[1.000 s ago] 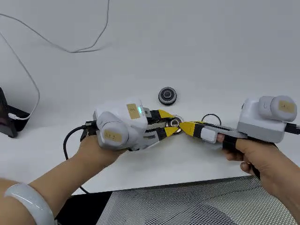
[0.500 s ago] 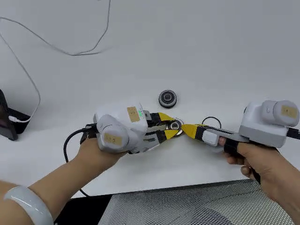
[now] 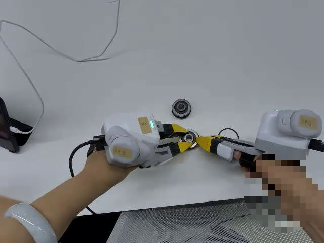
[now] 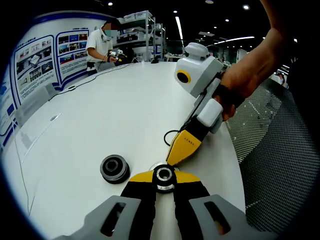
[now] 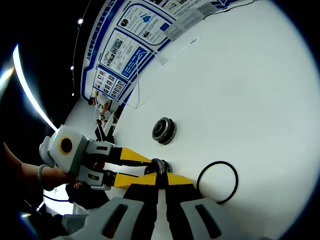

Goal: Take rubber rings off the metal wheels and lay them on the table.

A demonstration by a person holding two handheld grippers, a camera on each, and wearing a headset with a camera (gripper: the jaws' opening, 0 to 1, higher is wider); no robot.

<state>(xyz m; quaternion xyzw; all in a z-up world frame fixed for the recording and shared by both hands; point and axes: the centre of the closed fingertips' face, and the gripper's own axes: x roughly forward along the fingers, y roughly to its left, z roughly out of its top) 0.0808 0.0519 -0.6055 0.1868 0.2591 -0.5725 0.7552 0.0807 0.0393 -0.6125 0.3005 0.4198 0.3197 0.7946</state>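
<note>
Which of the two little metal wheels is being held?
The nearer wheel, clamped in the left gripper; the other wheel sits free on the table beyond it.

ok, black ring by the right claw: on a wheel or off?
Off. The rubber ring lies flat on the table beside the right claw, bare tabletop showing through; the left claw holds a metal wheel.

Left gripper [image 3: 187,137]: rounded white-grey housing behind black jaws tipped yellow, tan square stickers, a green light, a black cable [image 3: 72,152] trailing from the rear. Right gripper [image 3: 198,139] matches, grey block behind its jaws. Pale bangle [image 3: 28,223] on the left wrist
</note>
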